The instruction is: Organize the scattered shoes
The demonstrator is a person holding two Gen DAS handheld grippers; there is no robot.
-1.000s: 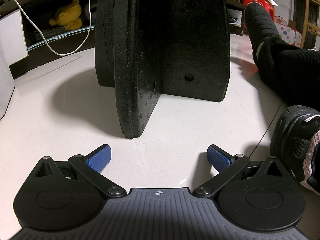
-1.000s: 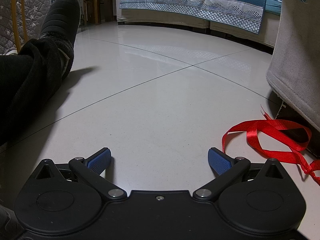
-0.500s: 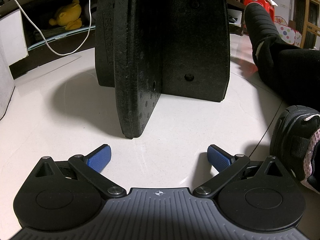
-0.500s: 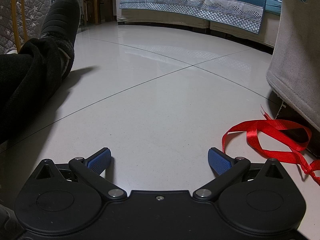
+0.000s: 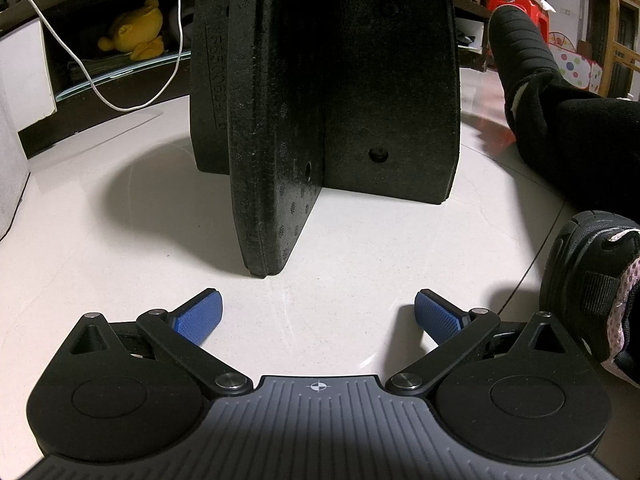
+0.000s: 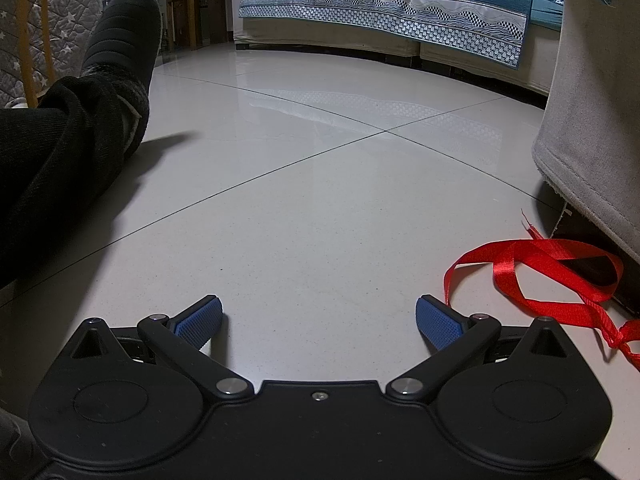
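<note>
In the left wrist view my left gripper (image 5: 316, 312) rests low over the pale floor, open, nothing between its blue pads. A black shoe with pink mesh (image 5: 592, 284) lies at the right edge, just right of the right finger. Ahead stands a black foam stand (image 5: 324, 96). In the right wrist view my right gripper (image 6: 318, 320) is open over bare tiles and holds nothing. A person's leg in black trousers with a black slipper (image 6: 120, 40) stretches along the left; the same slipper (image 5: 520, 44) shows in the left wrist view.
A red ribbon (image 6: 560, 280) lies on the floor right of the right gripper, by a grey cloth-covered piece of furniture (image 6: 592, 120). A blue sofa (image 6: 400, 12) runs along the back. A yellow plush toy (image 5: 134, 30) and a white cable (image 5: 96, 84) are at a low shelf on the left.
</note>
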